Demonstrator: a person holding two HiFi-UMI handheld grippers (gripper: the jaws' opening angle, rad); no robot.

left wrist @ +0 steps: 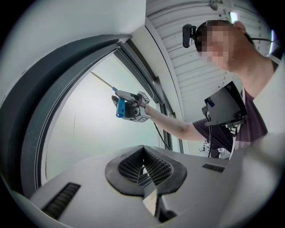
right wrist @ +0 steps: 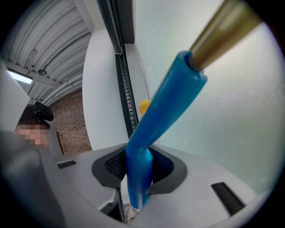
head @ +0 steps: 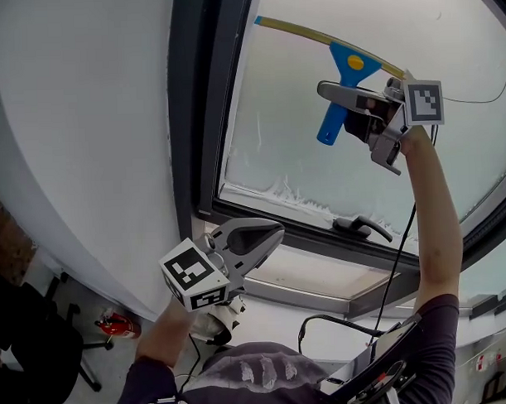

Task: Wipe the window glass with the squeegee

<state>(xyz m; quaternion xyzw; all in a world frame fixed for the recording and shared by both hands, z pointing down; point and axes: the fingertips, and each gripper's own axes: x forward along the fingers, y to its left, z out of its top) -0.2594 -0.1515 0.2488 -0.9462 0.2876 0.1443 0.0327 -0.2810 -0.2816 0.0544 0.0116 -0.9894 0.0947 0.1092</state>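
Observation:
The squeegee (head: 342, 84) has a blue handle and a long brass-coloured blade (head: 313, 34) lying against the upper window glass (head: 292, 146). My right gripper (head: 349, 98) is shut on the blue handle (right wrist: 141, 164), raised high at the pane. In the left gripper view the squeegee (left wrist: 120, 107) and right gripper show far off against the glass. My left gripper (head: 258, 238) hangs low near the sill, shut, with nothing between its jaws (left wrist: 143, 171).
A dark window frame (head: 204, 116) runs down the left of the pane. A window handle (head: 363, 227) sits on the lower frame. Foam residue (head: 294, 195) lines the bottom of the glass. A cable (head: 400, 258) hangs from the right gripper. A black chair (head: 42, 345) stands below left.

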